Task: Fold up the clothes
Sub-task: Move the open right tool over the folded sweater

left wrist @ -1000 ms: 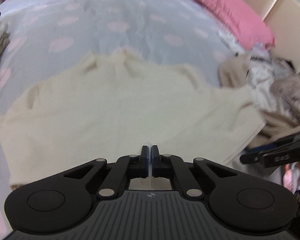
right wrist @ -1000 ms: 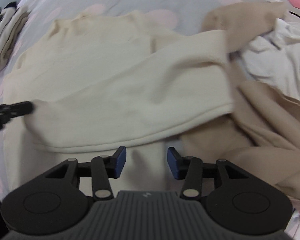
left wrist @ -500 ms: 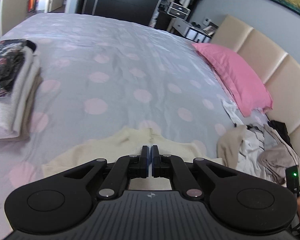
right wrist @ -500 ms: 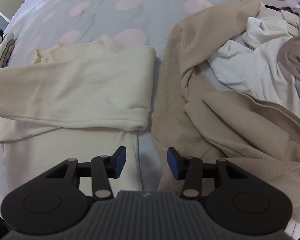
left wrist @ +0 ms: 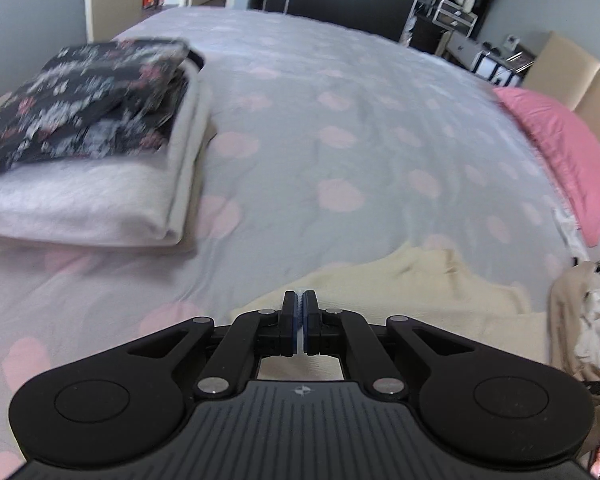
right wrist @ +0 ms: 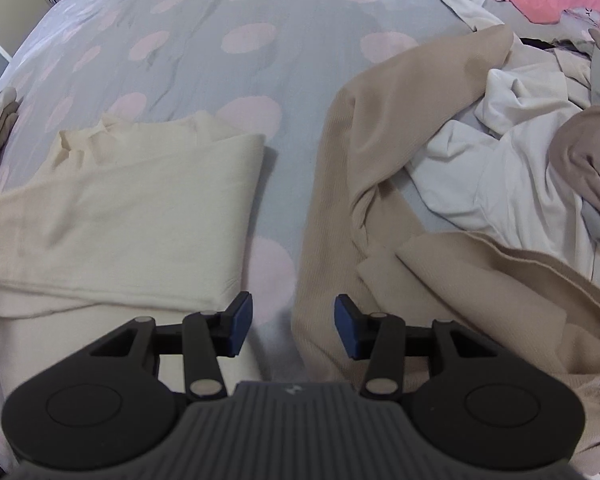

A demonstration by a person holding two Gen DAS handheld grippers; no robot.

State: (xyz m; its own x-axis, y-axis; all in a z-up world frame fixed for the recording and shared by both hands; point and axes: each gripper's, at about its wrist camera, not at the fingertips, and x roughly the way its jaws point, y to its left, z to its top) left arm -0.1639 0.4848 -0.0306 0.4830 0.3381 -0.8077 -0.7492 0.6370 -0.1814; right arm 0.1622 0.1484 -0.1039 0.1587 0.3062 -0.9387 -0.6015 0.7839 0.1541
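At lower left of the right wrist view, the half-folded cream top [right wrist: 132, 216] lies just beside the tan garment [right wrist: 340, 208], so the wide-spread right gripper [right wrist: 294, 326] could snag both, while the left gripper [left wrist: 299, 322] is pressed closed on nothing visible.

A bed [left wrist: 340, 92] in a grey cover with pale pink spots is carrying everything. A cream sweater [right wrist: 140, 208] is lying flat on it, one sleeve folded across. Just beside it a tan garment [right wrist: 340, 200] is sprawling, running into a heap of white and beige clothes [right wrist: 500, 168]. A folded stack [left wrist: 88, 152] is sitting near the far left edge, and a pink pillow [left wrist: 564, 148] is resting by the headboard.
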